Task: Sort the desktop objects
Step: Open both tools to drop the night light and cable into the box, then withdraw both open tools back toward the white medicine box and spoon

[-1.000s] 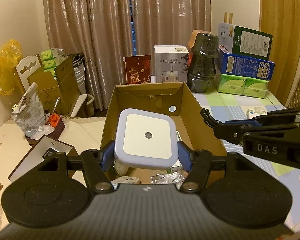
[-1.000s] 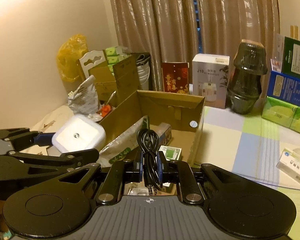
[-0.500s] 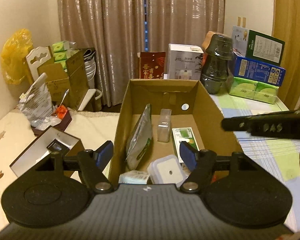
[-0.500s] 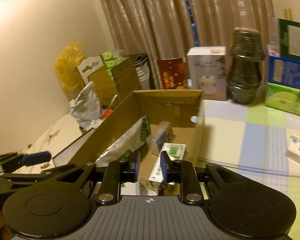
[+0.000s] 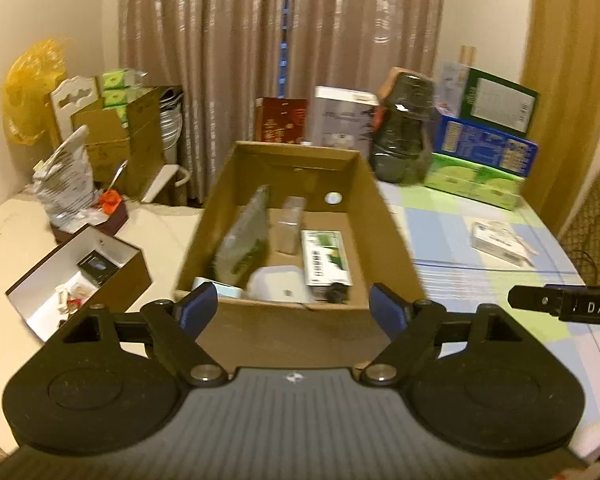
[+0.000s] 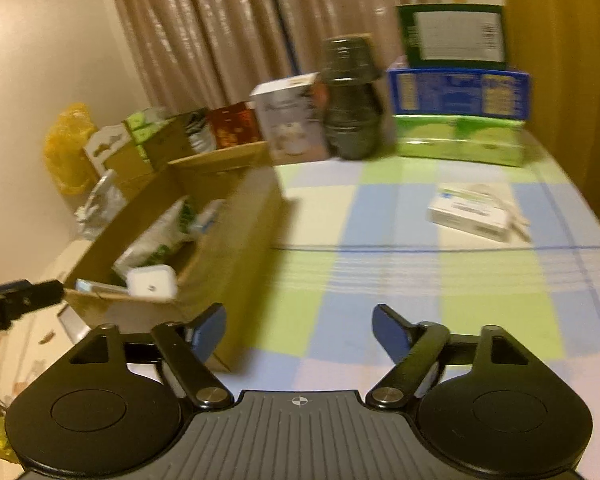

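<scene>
Ahead-right of my right gripper point(image 6: 299, 330), the small white box point(image 6: 469, 214) lies flat on the checkered table point(image 6: 380, 280), well apart. Both grippers, left gripper point(image 5: 293, 309) included, gape empty. Box looks light, stiff; I'd pinch its 2 long sides.

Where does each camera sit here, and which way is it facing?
Left wrist: on the left tongs, open, facing the cardboard box and curtains; the right tongs' tip shows at the right edge.
Right wrist: on the right tongs, open, facing the checked tablecloth and white packet.
Shared: box, white night light, dark jar.
</scene>
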A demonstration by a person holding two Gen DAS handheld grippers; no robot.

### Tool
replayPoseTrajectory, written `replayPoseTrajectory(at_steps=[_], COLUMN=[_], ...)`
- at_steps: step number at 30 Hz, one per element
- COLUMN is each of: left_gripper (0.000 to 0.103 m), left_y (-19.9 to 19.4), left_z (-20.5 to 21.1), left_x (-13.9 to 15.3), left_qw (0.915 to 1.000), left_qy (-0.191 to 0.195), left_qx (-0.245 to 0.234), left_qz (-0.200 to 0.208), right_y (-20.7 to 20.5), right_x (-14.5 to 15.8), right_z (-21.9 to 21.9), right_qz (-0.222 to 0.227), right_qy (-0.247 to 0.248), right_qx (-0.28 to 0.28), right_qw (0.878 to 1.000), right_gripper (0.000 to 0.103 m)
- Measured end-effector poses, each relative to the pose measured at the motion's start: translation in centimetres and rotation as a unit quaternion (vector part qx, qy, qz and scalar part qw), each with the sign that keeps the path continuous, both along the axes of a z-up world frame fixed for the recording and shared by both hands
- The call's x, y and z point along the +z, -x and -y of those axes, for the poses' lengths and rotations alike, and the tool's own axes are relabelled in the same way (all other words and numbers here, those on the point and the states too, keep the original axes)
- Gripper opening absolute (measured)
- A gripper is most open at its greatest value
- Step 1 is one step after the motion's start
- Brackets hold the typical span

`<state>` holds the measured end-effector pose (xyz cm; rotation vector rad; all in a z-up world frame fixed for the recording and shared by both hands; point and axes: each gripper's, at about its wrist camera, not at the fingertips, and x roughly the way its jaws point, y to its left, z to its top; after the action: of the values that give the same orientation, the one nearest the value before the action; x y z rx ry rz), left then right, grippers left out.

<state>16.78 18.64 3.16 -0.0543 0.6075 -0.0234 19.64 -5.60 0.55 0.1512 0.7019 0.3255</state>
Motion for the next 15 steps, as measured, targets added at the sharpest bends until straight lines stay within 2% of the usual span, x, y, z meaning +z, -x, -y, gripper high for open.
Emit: replayPoseTrajectory(at_steps=[4,6,9,12,15], left_gripper=[0.088,0.089,0.093,0.102,0.102], left_y=[1.4,1.9,2.5,2.9,2.9], left_z=[2.9,4.3,6.7,8.7,10.5], left_x=[0.7,0.9,1.2,1.4,1.5], left_qw=[0.9996,0.9991,0.9978,0.9964,0.9948], left_qy=[0.001,0.002,0.003,0.002,-0.004], left_qx=[-0.025,-0.040,-0.064,-0.083,-0.101], left_qz=[0.010,0.012,0.014,0.018,0.016], right_y=[2.0,2.7,3.8,4.4,5.1], right_x=[0.4,0.6,0.9,1.2,1.5], right_z=[3.0,4.3,6.0,7.2,8.6], right_qz=[0.004,0.006,0.006,0.008,0.012], right_qy=[0.009,0.014,0.015,0.015,0.015], right_qx=[-0.028,-0.040,-0.053,-0.062,-0.071], right_qw=[1.000,0.999,0.998,0.998,0.997], right_gripper=[0.097,0.100,0.101,0.101,0.101])
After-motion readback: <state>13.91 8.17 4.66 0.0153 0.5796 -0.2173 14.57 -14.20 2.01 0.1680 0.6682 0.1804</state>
